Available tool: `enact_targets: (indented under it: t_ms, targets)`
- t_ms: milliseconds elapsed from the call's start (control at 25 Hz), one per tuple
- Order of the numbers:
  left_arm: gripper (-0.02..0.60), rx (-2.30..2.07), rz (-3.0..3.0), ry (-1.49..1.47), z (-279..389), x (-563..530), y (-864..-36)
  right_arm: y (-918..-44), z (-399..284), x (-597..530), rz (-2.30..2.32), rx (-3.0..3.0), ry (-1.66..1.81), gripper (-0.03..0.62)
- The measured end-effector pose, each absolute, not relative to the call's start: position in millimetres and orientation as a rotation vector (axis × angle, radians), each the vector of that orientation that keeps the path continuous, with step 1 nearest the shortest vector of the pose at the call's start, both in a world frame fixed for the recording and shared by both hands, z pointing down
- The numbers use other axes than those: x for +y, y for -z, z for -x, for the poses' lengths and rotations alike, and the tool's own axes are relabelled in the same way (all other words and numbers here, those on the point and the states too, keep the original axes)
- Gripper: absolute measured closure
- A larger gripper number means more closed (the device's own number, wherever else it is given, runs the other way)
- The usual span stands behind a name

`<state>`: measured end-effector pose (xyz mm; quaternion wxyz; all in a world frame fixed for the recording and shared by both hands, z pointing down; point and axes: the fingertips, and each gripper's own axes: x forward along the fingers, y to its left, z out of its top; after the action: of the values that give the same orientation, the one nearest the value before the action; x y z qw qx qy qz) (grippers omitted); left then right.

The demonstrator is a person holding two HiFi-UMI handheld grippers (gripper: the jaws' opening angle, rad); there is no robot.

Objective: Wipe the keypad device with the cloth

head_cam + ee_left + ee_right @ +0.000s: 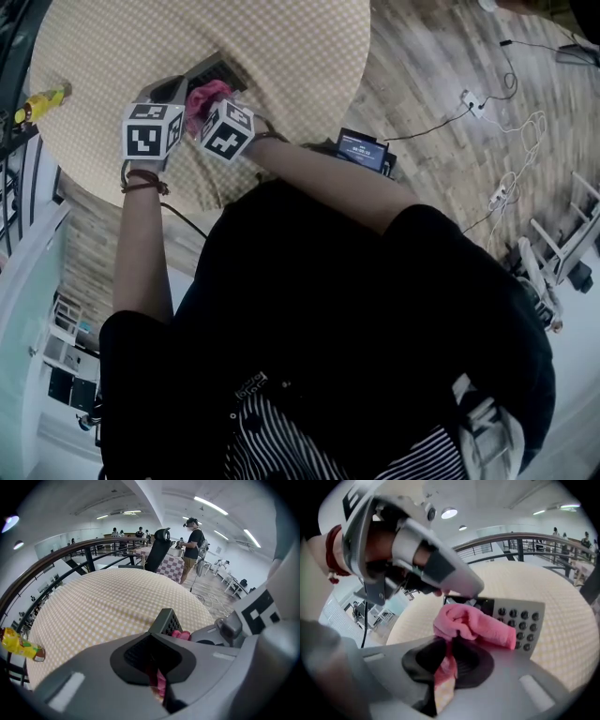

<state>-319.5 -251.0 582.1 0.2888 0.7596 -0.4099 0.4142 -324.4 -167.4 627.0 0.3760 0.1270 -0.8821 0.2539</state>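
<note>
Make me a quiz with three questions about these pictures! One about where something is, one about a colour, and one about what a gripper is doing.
1. Where is the bunched end of the cloth?
A. On the keypad device
B. In a bucket
C. Hanging on a hook

2. What colour is the cloth?
A. Green
B. Pink
C. White

3. What is the right gripper doing?
A. It is wide open and empty
B. It is shut on the cloth
C. It is shut on a spoon

Answers:
1 A, because the right gripper view shows the cloth lying over the left part of the keys.
2 B, because it looks pink in every view.
3 B, because the cloth's tail is pinched between the jaws.
</note>
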Motion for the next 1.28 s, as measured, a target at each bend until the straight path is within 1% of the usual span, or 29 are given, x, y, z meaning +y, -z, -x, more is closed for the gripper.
enact_targets:
  t_ms: [240,360,560,800,880,1120,1280]
  targets:
    - [0.581,-1.103,-2.023,-1.083,323.9,-255.2,-582.6,-602.4,345.0,-188.5,-0.303,-2.349,-0.556,0.546]
    - [0.581,-1.104,-2.032,-1.077,322.0,-252.3,-583.4,-615.5,336.1,-178.0,-0.283,-2.333,-0.607,0.548]
    - [0.581,-1.111,-2.043,-1.078,322.5,-252.9,-584.1,-657.0,321.0,-144.4,-0.218,-2.232,-0.505,0.546]
    - [0.581,-1.118,-2.057,-1.030,321.8,-255.1,-582.8,-655.3,319.8,-145.1,-0.196,-2.209,-0.596,0.547]
    - [0.580,-1.115,-2.067,-0.965,321.0,-255.5,-582.0,-652.2,319.6,-145.6,-0.193,-2.211,-0.623,0.548]
    - [0.578,-1.300,-2.006,-0.518,345.5,-248.2,-560.3,-614.4,321.6,-154.5,-0.181,-2.289,-0.664,0.548]
    - [0.578,-1.348,-1.990,-0.420,345.4,-221.6,-546.1,-578.4,305.5,-150.2,-0.223,-2.340,-0.669,0.548]
